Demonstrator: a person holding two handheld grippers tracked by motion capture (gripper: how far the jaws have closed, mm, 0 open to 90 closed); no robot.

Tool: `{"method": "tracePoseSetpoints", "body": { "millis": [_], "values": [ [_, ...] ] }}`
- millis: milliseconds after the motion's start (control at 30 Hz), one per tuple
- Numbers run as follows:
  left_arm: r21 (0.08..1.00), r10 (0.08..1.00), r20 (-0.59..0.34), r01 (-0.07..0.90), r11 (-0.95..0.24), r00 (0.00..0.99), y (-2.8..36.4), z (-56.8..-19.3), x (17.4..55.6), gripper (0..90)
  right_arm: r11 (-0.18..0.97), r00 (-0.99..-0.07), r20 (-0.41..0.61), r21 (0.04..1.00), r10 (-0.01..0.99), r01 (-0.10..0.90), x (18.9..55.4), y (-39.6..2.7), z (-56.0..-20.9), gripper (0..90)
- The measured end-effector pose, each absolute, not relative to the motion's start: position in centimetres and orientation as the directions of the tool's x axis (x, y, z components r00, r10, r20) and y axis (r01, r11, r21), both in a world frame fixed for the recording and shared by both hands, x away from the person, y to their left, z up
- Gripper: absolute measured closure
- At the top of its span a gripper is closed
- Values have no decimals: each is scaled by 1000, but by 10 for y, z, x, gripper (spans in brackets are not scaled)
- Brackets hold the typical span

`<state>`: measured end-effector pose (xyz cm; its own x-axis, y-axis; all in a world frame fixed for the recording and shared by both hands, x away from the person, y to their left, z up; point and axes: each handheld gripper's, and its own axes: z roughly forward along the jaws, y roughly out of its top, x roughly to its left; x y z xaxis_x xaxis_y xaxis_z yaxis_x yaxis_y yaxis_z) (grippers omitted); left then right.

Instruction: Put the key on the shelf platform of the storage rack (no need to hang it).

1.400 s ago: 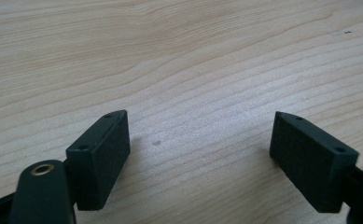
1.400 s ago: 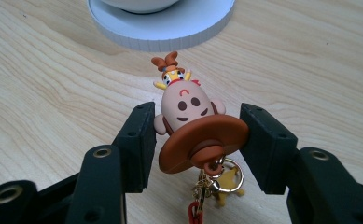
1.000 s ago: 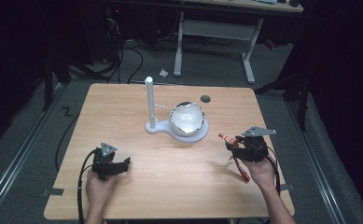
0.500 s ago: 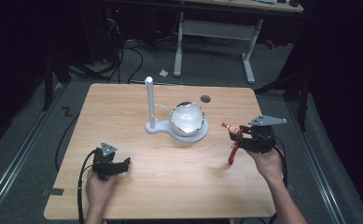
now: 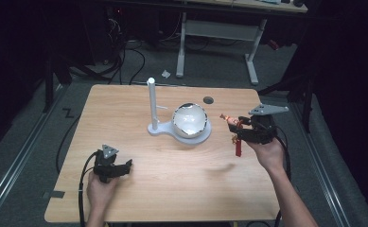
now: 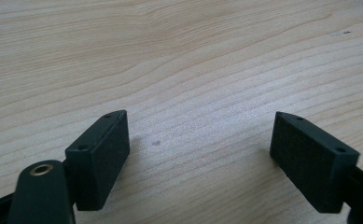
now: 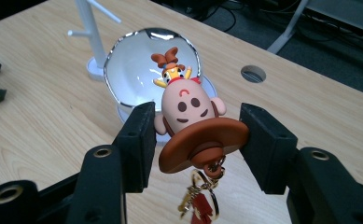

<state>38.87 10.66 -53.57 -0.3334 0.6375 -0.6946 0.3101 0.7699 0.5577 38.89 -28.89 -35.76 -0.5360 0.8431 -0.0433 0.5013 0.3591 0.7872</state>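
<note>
Keychain figure (image 7: 188, 126): clamped in right gripper (image 7: 195, 140), lifted off table (image 5: 139, 189), not yet hung on white stand (image 5: 152, 105) at ten o'clock; left gripper (image 6: 198, 154) open, idle.

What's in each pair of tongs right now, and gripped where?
Right tongs clamp the keychain figure by its brown hat brim; left tongs are open, holding nothing.

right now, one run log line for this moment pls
right tool: shut on figure keychain, held above table | left tool: open, nothing between, low over table | bowl: beside white stand
</note>
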Motion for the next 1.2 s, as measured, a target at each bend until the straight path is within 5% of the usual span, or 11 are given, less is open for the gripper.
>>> {"method": "tracePoseSetpoints", "body": {
  "millis": [1200],
  "values": [
    [559,639,-694,310,769,-333,107,-536,389,207,355,-612,17,802,790,480,469,-212,-312,481]
  ]
}}
